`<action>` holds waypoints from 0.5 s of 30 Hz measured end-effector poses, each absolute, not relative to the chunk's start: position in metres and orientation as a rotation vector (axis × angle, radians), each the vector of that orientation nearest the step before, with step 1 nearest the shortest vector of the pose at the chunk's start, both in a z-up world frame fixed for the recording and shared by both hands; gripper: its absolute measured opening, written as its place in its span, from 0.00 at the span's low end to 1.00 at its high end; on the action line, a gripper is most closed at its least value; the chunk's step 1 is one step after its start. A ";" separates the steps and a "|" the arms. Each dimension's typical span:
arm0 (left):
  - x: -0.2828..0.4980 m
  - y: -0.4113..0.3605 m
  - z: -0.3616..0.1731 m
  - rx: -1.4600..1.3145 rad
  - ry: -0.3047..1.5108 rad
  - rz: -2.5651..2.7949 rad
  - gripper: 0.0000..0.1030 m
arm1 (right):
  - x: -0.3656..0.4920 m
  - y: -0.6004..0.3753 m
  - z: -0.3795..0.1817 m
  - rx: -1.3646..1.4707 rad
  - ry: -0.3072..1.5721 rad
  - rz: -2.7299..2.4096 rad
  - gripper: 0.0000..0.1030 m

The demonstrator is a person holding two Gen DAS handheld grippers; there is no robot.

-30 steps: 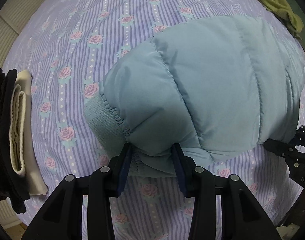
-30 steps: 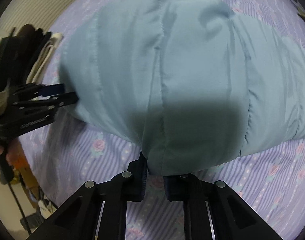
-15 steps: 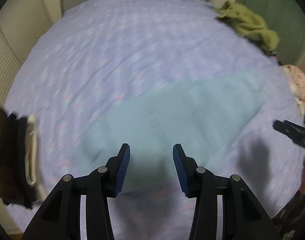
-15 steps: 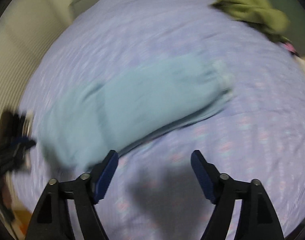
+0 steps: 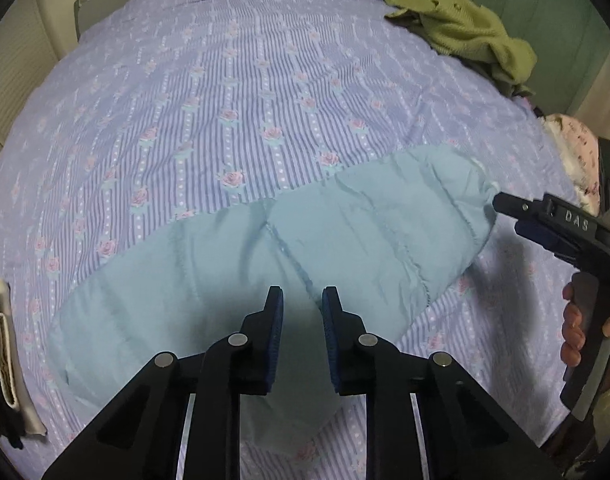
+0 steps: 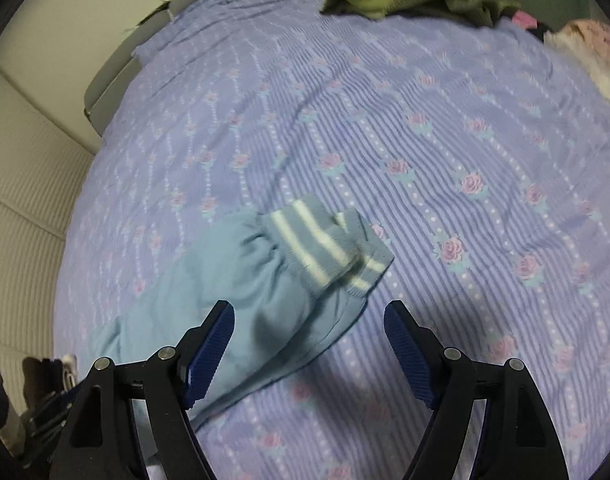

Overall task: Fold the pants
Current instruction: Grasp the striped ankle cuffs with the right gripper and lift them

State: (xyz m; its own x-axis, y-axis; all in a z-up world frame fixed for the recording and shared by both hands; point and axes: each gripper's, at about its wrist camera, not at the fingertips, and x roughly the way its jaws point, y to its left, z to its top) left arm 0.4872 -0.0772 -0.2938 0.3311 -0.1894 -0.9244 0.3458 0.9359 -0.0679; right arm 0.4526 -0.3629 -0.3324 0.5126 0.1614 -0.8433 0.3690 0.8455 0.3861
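The left gripper hovers just above the pants, its jaws narrowly parted with nothing between them. The right gripper is spread wide and empty over the striped cuffs; its side reads "DAS". The light blue padded pants lie folded lengthwise on the flowered bedsheet. Farther off lies a green garment.

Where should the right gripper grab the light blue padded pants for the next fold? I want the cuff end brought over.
Probably the striped knit cuffs of the pants: the right gripper comes in from the near side, open jaws straddling both stacked cuffs. They are thin and flat, unlike the puffy legs.
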 end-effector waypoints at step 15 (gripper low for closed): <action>0.501 -0.094 -0.308 0.136 1.231 -0.358 0.14 | 0.497 -0.374 -0.404 0.712 1.135 -0.064 0.86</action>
